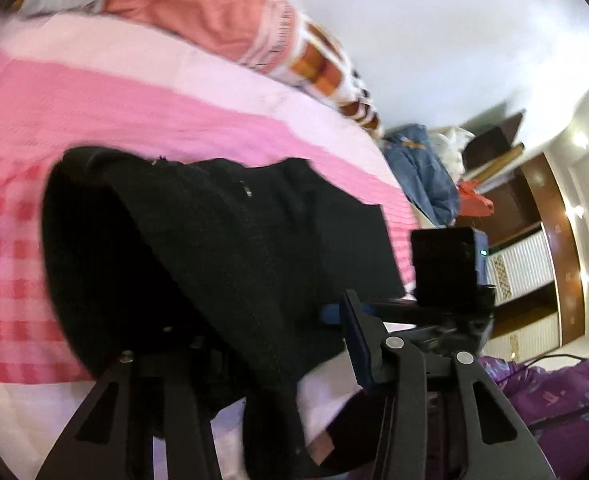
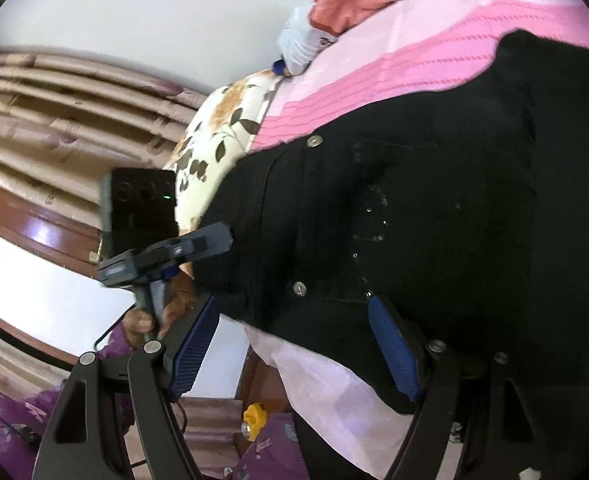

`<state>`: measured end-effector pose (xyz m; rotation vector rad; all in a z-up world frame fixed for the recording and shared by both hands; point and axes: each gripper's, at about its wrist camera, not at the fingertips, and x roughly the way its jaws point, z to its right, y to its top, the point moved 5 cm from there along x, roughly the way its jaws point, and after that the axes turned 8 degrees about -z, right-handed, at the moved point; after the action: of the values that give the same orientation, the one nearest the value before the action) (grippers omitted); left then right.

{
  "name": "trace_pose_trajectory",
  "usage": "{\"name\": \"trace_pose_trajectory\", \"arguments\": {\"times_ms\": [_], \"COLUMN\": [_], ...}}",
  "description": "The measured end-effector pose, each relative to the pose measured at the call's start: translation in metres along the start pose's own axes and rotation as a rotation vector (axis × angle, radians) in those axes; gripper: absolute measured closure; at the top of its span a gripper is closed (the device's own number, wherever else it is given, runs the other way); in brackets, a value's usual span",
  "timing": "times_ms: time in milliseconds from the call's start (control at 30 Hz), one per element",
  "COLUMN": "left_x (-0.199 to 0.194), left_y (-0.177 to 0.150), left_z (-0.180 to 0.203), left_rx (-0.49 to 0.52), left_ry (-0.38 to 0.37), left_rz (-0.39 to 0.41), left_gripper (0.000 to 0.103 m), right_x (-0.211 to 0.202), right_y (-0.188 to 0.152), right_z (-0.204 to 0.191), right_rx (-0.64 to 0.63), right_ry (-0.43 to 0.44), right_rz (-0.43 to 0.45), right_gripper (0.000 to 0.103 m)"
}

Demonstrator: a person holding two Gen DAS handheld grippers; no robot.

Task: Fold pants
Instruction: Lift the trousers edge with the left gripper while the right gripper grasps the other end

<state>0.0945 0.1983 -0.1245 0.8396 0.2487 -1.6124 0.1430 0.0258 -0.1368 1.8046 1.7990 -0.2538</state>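
One pair of black pants, two claws, one bed. Pants lie on the bed at its near edge, on a pink-and-white bedspread; two metal studs show on the waist area in the right wrist view. Left claw: black fabric lies between its fingers and hides the left one, so I can't tell whether the pads press on it. Right claw: jaws wide, pants edge between the blue pads, neither pad pressing; a hand holds the other tool just beside it. Room: white wall, brown wardrobe, beige curtains. Around: orange cloth and floral pillow at the bed's far side, a pile of blue denim past the bed, purple patterned garment on the person.
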Motion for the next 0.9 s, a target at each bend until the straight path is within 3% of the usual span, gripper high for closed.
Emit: {"name": "trace_pose_trajectory", "arguments": {"times_ms": [267, 400, 500, 633, 733, 800, 833, 900], "left_x": [0.034, 0.078, 0.13, 0.215, 0.27, 0.28, 0.277, 0.266], "left_y": [0.015, 0.032, 0.047, 0.067, 0.074, 0.072, 0.069, 0.066], "left_z": [0.082, 0.131, 0.173, 0.221, 0.225, 0.219, 0.219, 0.216], "left_rx": [0.026, 0.082, 0.137, 0.224, 0.186, 0.126, 0.094, 0.053], "left_ry": [-0.125, -0.157, -0.159, -0.105, -0.016, -0.077, -0.142, -0.193], "left_rz": [0.036, 0.007, -0.04, -0.13, -0.237, -0.273, -0.281, -0.29], "left_gripper": [0.058, 0.058, 0.058, 0.057, 0.045, 0.044, 0.044, 0.041], "right_x": [-0.036, -0.096, -0.151, -0.218, -0.245, -0.251, -0.255, -0.26], "right_y": [0.001, -0.008, -0.017, -0.038, -0.059, -0.074, -0.078, -0.08], "right_z": [-0.003, 0.012, 0.043, 0.106, 0.161, 0.188, 0.191, 0.195], "right_rx": [-0.029, -0.04, -0.001, 0.135, 0.273, 0.344, 0.341, 0.337], "right_ry": [0.106, 0.091, 0.065, 0.07, 0.06, 0.131, 0.172, 0.222], "right_rz": [0.083, 0.17, 0.25, 0.364, 0.379, 0.39, 0.413, 0.42], "right_gripper": [0.026, 0.021, 0.017, 0.012, 0.011, 0.013, 0.014, 0.013]}}
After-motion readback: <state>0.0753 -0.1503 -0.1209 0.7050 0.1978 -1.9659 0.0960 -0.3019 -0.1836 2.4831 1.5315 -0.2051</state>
